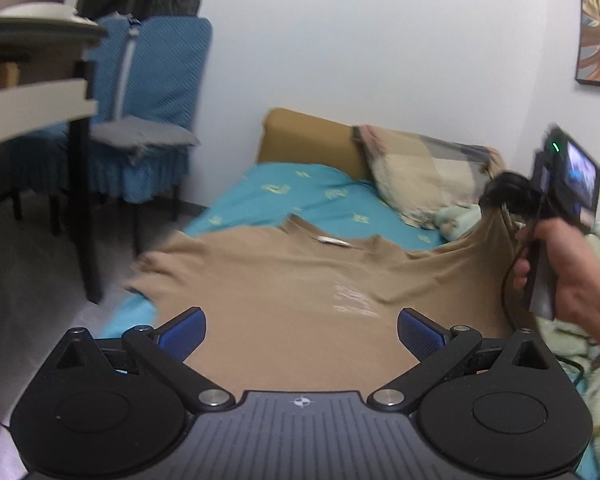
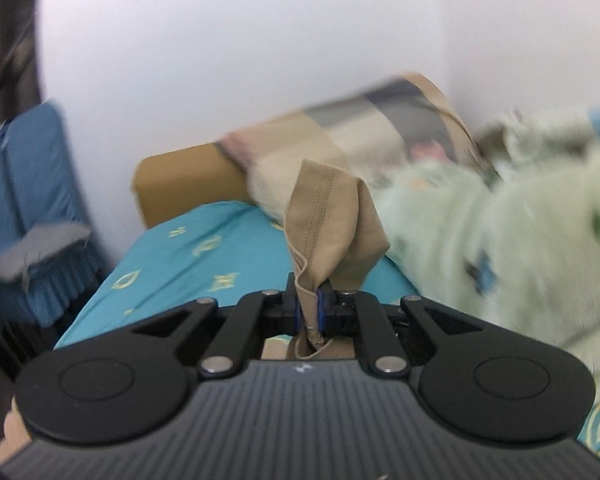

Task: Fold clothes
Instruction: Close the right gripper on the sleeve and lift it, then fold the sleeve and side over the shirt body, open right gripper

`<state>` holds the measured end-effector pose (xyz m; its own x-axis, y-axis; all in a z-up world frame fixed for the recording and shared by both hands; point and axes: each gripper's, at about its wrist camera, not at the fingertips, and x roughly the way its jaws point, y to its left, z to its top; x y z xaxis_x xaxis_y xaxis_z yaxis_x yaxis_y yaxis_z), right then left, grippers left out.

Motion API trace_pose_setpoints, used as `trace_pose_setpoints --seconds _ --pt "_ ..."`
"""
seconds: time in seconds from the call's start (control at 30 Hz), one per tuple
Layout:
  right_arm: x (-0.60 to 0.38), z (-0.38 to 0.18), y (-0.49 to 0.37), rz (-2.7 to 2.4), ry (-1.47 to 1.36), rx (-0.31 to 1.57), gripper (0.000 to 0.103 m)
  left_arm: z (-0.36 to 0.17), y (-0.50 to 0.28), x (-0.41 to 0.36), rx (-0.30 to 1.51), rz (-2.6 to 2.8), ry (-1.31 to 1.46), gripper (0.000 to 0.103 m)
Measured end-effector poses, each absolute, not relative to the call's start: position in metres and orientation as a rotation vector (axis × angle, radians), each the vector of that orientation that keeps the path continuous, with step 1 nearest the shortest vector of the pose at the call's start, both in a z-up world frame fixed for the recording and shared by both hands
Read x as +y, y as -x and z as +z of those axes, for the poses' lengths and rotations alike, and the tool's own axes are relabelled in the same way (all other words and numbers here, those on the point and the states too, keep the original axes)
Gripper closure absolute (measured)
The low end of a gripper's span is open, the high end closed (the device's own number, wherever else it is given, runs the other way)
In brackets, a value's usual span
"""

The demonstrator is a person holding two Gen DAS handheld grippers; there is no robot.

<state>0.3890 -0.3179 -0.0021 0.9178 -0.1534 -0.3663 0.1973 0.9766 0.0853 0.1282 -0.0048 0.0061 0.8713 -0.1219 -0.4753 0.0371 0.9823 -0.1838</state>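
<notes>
- Fingers first: your left gripper [image 1: 302,330] has its blue pads [image 1: 184,332] spread wide and holds nothing, low over the near part of the tan shirt [image 1: 284,288].
- Your right gripper [image 2: 309,312] is clamped tight on a hemmed edge of the shirt, which sticks up between the pads in a bunched fold; from the left wrist view that corner is lifted off the bed at the right, your right hand [image 1: 568,276] gripping the handle.
- The shirt lies spread across the teal sheet [image 1: 260,200], collar toward the far end, one side near the left edge of the bed and the other raised.
- A patterned pillow [image 1: 420,172] and a pale green blanket [image 2: 480,216] sit at the far right, close to the lifted corner.
- By my reading you are early on: the shirt is laid out but no finished fold shows. The sides and the final halving look still to do.
</notes>
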Motion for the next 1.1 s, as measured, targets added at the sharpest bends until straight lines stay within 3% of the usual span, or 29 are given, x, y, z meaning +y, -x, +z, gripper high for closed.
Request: trace_pose_setpoints --seconds 0.27,0.43,0.47,0.5,0.57,0.77,1.1 --pt "-0.171 -0.051 -0.424 -0.019 0.069 0.494 0.092 -0.013 -0.144 0.050 0.557 -0.008 0.255 0.000" --pt "-0.137 -0.093 -0.445 0.058 0.088 0.559 0.086 -0.025 -0.153 0.069 0.569 -0.006 0.275 0.000" --pt "-0.138 -0.097 -0.446 0.079 0.063 0.581 0.070 -0.028 -0.156 0.069 0.575 0.001 0.275 0.000" --pt "-0.139 -0.099 -0.446 0.106 0.030 0.600 0.037 -0.030 -0.158 0.070 0.582 0.005 0.275 0.000" --pt "-0.148 -0.097 -0.434 0.151 -0.044 0.596 0.010 -0.034 -0.162 0.069 0.599 -0.010 0.279 0.000" --pt "-0.179 -0.057 -0.363 0.192 -0.113 0.509 0.012 -0.031 -0.159 0.058 0.584 -0.033 0.249 0.000" --pt "-0.242 0.005 -0.156 0.152 -0.236 0.460 0.012 -0.003 -0.104 0.022 0.573 -0.152 0.190 0.000"
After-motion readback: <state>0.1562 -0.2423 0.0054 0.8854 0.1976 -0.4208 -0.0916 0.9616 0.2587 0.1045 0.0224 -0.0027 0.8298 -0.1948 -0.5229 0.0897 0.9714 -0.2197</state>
